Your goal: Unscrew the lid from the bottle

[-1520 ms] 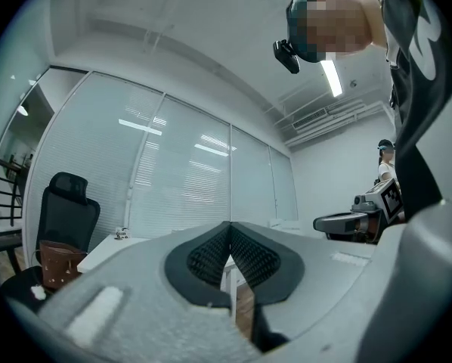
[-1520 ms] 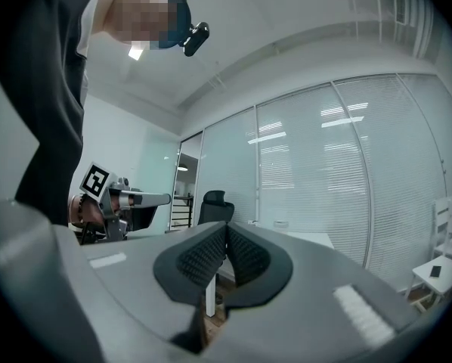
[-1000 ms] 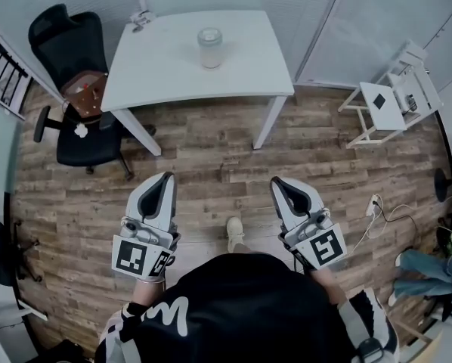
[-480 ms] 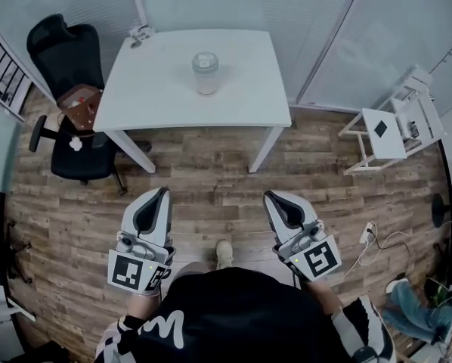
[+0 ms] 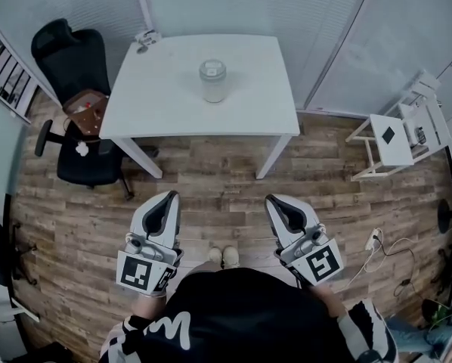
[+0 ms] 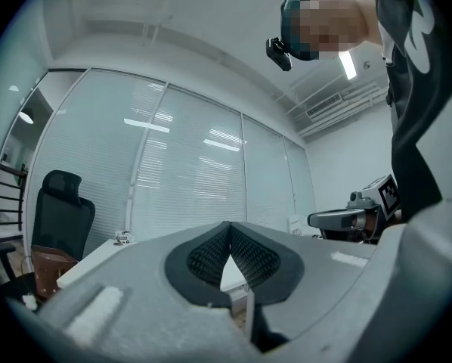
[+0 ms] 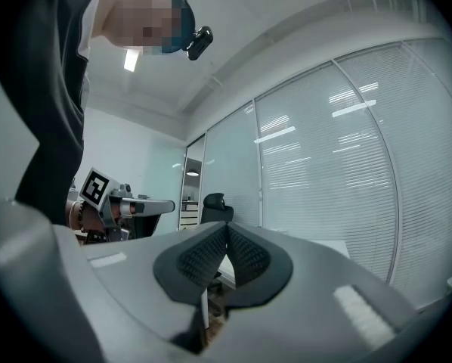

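Wood-plank floor point(image 5: 211, 180) lies between the person and the white table point(image 5: 158, 112); the bottle point(image 5: 212, 85) stands upright near its middle, lid point(image 5: 212, 69) on, well ahead of both claws and roughly between their lines; left claw point(image 5: 167, 198) and right claw point(image 5: 276, 201) are each clenched on nothing; neither looks clearly nearer.

I log: bright, even light from ceiling strip point(image 6: 348, 65); lamp reflections on glass wall point(image 6: 188, 172); edges fisheye-bent, dark-vignetted.
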`<action>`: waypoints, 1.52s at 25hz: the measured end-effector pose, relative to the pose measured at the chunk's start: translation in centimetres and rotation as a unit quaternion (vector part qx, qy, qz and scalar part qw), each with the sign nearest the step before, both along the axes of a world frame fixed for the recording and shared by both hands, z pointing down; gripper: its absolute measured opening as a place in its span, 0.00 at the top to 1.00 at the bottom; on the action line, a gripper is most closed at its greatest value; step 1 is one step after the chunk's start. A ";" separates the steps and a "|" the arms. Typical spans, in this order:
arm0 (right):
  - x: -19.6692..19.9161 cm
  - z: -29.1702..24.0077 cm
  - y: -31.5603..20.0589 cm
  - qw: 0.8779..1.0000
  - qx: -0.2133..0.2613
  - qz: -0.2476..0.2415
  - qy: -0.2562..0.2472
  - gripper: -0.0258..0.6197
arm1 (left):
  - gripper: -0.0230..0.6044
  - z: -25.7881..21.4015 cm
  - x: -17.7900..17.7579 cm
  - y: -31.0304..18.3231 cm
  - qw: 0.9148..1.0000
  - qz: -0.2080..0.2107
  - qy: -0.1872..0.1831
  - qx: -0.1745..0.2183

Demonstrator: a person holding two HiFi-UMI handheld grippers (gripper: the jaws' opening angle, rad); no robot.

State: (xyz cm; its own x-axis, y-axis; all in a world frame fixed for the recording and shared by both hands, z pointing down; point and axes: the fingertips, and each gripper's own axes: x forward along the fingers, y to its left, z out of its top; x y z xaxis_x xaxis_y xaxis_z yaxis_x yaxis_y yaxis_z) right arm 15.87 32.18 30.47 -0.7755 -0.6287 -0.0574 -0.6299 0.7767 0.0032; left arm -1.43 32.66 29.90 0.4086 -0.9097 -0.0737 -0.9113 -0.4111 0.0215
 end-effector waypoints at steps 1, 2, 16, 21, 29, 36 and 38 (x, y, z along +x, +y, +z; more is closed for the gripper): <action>0.1 0.0 -0.2 1.000 -0.001 0.003 -0.001 0.96 | 0.96 -0.1 0.0 -0.2 1.000 0.001 0.003 0.001; 0.2 0.0 -0.3 1.000 -0.002 0.004 -0.002 0.96 | 0.96 -0.2 0.1 -0.4 1.000 0.002 0.005 0.003; 0.0 1.5 -2.1 1.000 -0.006 -0.006 0.008 0.96 | 0.96 1.2 -0.6 -1.3 1.000 -0.015 0.014 -0.002; -0.6 1.0 -4.6 1.000 0.005 0.001 0.013 0.96 | 0.96 1.2 -1.6 -4.0 1.000 -0.015 0.011 0.004; -2.6 0.4 -12.3 1.000 0.019 0.018 0.016 0.96 | 0.96 1.2 -3.3 -12.1 1.000 0.008 0.011 0.011; -5.1 0.2 -19.4 0.999 0.024 0.029 0.017 0.96 | 0.96 0.6 -5.1 -20.0 0.999 0.031 0.015 0.021; -5.6 0.2 -21.4 0.999 0.023 0.035 0.018 0.96 | 0.96 0.7 -5.7 -22.1 0.999 0.035 0.012 0.018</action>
State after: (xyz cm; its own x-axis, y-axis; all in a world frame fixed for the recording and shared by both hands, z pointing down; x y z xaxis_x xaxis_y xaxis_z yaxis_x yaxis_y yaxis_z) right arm 10.30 10.80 30.66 -0.7324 -0.6782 -0.0608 -0.6809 0.7298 0.0615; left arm -7.09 10.52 30.56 0.4689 -0.8757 -0.1154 -0.8798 -0.4746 0.0266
